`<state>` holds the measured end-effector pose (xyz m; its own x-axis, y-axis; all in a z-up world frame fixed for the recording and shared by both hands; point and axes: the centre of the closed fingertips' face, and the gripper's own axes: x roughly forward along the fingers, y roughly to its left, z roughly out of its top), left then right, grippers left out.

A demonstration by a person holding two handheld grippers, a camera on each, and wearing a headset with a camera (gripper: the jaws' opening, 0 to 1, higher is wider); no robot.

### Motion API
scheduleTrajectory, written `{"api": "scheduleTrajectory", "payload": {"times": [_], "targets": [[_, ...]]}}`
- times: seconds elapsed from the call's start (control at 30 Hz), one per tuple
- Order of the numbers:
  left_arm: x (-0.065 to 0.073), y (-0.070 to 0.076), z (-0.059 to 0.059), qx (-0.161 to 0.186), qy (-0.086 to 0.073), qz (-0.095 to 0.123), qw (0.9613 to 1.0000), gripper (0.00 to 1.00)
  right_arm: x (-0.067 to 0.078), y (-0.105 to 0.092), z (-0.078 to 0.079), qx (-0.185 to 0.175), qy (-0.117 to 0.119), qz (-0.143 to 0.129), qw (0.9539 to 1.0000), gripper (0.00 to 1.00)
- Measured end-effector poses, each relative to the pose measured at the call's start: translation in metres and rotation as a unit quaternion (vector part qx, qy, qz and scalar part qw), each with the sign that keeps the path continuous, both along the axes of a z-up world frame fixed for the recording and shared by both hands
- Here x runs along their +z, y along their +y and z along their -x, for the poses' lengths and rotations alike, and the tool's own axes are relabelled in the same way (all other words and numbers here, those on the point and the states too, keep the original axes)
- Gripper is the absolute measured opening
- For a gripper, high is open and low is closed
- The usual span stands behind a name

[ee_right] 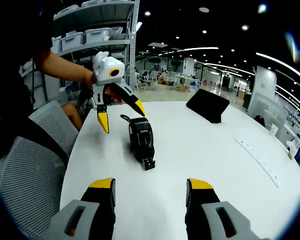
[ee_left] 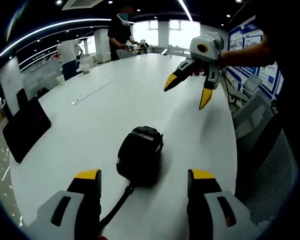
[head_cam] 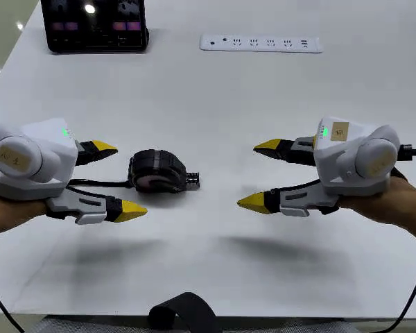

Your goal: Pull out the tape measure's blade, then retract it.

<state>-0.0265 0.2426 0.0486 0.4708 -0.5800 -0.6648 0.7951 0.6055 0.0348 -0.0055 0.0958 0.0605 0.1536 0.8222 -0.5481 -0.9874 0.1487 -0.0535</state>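
A wide white bench point(head_cam: 263, 104) is carrying everything here. Beyond its edge, the right gripper view is taking in tall shelving point(ee_right: 97, 30) that is holding pale storage bins point(ee_right: 72, 40); they are too distant and blurred to tell what is lying inside them. The left gripper view is looking the opposite way along the bench, catching a person point(ee_left: 122, 22) standing at its far end and a mesh chair point(ee_left: 272, 165) sitting beside its near edge. In the head view a dark tablet point(head_cam: 93, 24) is standing at the far left of the bench, and a white power strip point(head_cam: 260, 44) is lying flat to the right of it, both well apart from the work. The left gripper point(head_cam: 125, 179) is hovering low over the bench with its yellow-tipped jaws spread wide and gripping nothing. The right gripper point(head_cam: 249, 175) is facing it from the other side, its jaws likewise standing apart and empty. The black tape measure point(head_cam: 158, 172) is lying on the bench just in front of the left gripper's open jaws and well apart from the right gripper. A thin black cord point(head_cam: 100, 183) is trailing from its case back between the left jaws. The small metal hook point(head_cam: 193, 183) of the blade is sitting tight against the case mouth, pointing toward the right gripper.
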Motion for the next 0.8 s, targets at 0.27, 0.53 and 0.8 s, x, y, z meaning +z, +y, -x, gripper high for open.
{"api": "scheduleTrajectory", "payload": {"times": [0.27, 0.53, 0.8], "targets": [[-0.008, -0.002, -0.010, -0.032, 0.002, -0.023, 0.9992, 0.58, -0.013, 0.017, -0.002, 0.041, -0.002, 0.016, 0.9990, 0.44], [-0.017, -0.002, -0.011, -0.059, 0.017, -0.038, 0.9974, 0.52, -0.025, 0.031, -0.004, 0.075, -0.009, 0.033, 0.9966, 0.37], [-0.017, -0.006, -0.017, -0.086, 0.017, -0.045, 0.9951, 0.44, -0.035, 0.045, -0.008, 0.102, -0.010, 0.049, 0.9936, 0.31]]}}
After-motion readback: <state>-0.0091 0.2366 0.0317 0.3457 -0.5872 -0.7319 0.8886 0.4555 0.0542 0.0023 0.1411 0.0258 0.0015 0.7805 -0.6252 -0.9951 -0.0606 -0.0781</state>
